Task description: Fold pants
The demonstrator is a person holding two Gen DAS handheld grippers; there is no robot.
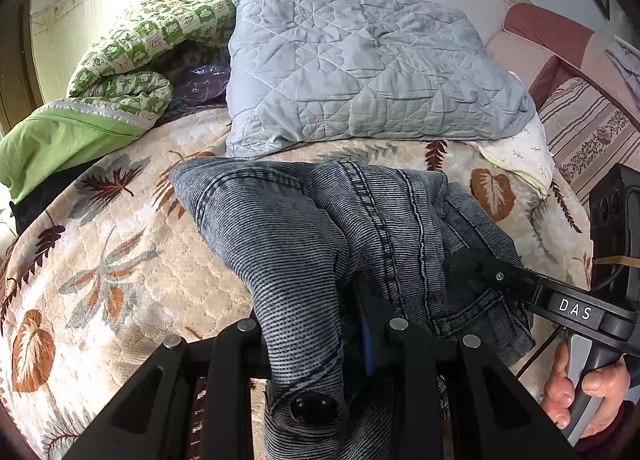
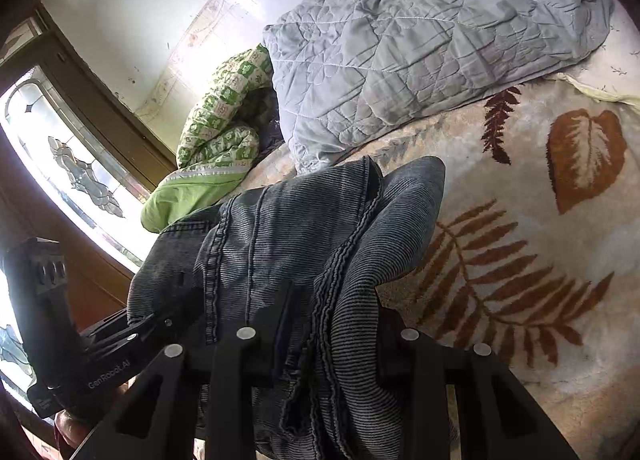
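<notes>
The pants (image 1: 320, 228) are grey-blue washed denim, bunched on a leaf-patterned bedspread (image 1: 120, 260). My left gripper (image 1: 340, 324) is shut on the pants, with fabric and a dark button draped over its fingers. My right gripper (image 1: 476, 264) comes in from the right and is shut on the pants' right edge. In the right wrist view the pants (image 2: 304, 244) fill the middle, pinched in my right gripper (image 2: 332, 320). The left gripper (image 2: 160, 320) grips the pants' left side there.
A grey quilted pillow (image 1: 360, 68) lies just beyond the pants. A green patterned quilt (image 1: 132, 60) is rolled at the back left. A striped couch (image 1: 580, 120) stands at the right. A glazed door (image 2: 72, 164) is at the left.
</notes>
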